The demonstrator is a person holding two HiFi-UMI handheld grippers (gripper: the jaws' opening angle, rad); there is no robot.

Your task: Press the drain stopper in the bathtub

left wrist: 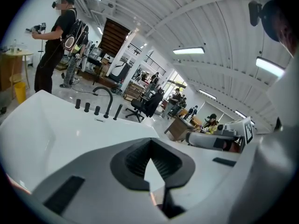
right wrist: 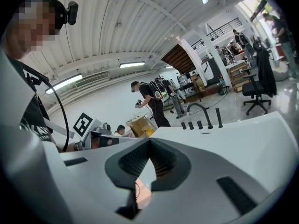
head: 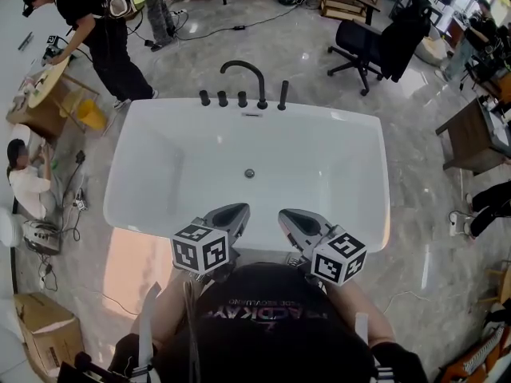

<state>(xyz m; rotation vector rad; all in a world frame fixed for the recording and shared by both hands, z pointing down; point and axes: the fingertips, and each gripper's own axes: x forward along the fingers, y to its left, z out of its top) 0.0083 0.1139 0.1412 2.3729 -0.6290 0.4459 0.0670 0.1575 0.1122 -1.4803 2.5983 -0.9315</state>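
Note:
The white bathtub (head: 160, 166) fills the middle of the head view, with the small round metal drain stopper (head: 249, 173) on its floor. My left gripper (head: 238, 211) and right gripper (head: 287, 215) hover side by side over the tub's near rim, well short of the stopper. Each has its jaws closed together with nothing between them. In the left gripper view, the left gripper (left wrist: 150, 142) points across the tub rim (left wrist: 70, 125) toward the faucet (left wrist: 105, 98). The right gripper (right wrist: 149, 142) looks the same way; the stopper is hidden in both gripper views.
A black arched faucet (head: 244, 75) and several black knobs (head: 223, 98) stand on the tub's far rim. A person (head: 96, 30) stands at the far left, another sits on the floor (head: 28, 183). An office chair (head: 375, 46), a wooden table (head: 471, 134) and a cardboard box (head: 44, 329) surround the tub.

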